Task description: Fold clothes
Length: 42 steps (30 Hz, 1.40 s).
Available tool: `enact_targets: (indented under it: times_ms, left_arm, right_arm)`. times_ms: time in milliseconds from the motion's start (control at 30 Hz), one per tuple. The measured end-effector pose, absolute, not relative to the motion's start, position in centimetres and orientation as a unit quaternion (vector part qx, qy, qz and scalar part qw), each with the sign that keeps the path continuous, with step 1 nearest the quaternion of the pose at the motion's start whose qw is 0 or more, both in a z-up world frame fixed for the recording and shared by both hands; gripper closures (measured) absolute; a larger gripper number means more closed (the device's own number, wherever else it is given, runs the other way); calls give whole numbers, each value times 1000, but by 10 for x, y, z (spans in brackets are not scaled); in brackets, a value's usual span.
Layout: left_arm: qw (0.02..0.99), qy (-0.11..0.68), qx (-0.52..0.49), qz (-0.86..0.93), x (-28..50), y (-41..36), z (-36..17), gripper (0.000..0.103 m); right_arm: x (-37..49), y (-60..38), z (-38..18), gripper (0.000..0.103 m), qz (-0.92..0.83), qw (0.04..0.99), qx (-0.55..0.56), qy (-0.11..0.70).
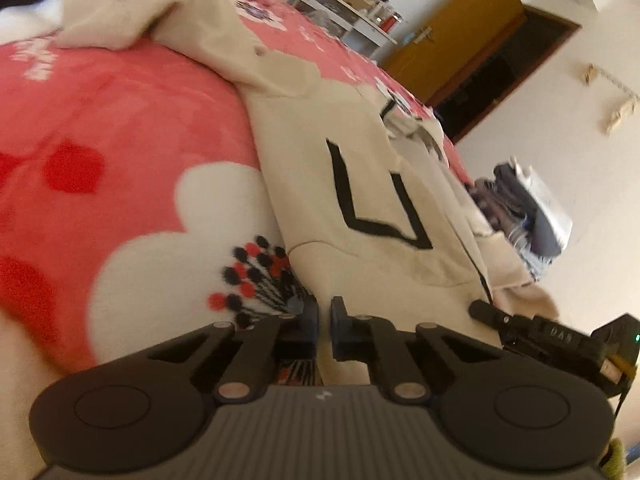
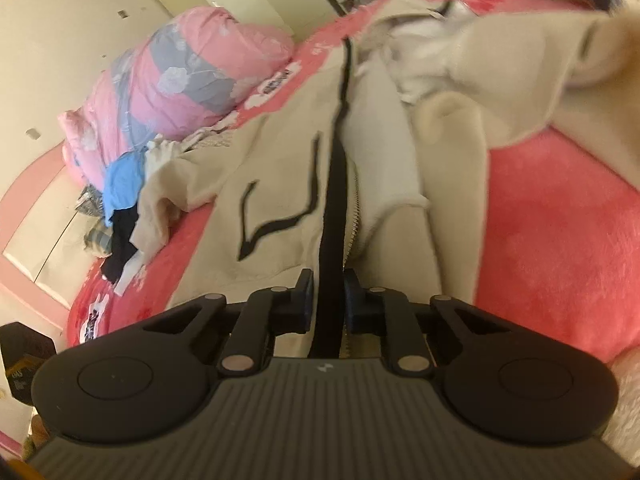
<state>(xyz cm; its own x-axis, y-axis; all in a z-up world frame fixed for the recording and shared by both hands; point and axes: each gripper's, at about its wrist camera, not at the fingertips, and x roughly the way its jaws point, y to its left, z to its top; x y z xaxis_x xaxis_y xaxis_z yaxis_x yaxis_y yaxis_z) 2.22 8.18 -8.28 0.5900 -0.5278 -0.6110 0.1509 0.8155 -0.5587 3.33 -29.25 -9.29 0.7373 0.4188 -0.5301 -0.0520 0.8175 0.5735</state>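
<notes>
Jacket hem between right jaws — left nearby

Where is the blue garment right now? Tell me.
In the right wrist view the blue garment sits at the left, in the clothes pile on the pink bed cover, below the pink floral quilt bundle and beside the cream jacket's sleeve.

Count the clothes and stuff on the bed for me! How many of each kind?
Cream jackets: 1
Pink blankets spread under it: 1
Rolled pink flowered quilts: 1
Heaps of other clothes, too jumbled to count singly: 2
Total: 5
</notes>
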Motion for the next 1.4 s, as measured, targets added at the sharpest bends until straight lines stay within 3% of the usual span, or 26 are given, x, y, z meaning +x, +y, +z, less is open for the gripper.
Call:
enact_targets:
  times_ms: [233, 400, 600, 867, 1033, 1133, 1167, 1400]
  left_arm:
    - [861, 428, -207, -180, 19, 94, -101, 93]
    - [893, 384, -171, -162, 7, 98, -78, 84]
    - [905, 369, -141, -158, 14, 82, -62, 78]
    - [890, 420, -109, -140, 32, 55, -85, 75]
    - [892, 423, -104, -122, 32, 50, -87, 73]
    - [891, 425, -108, -118, 32, 51, -87, 73]
    - [891, 426, -107, -117, 32, 51, -86, 73]
    - [890, 431, -92, -116, 34, 48, -85, 74]
  right_arm:
    - [25, -282, -104, 85, 144, 882, 263, 364]
    - [14, -314, -112, 67, 145, 855, 372, 330]
    - [-15, -364, -113, 67, 60, 835, 467, 283]
    - [10, -400, -123, 66, 0, 850, 457, 264]
    - [84, -402, -130, 67, 20, 852, 446, 274]
    - [102, -400, -135, 93, 7, 863, 430, 266]
    - [102, -402, -136, 95, 6, 868, 421, 262]
    - [4, -414, -90, 96, -90, 923, 330, 174]
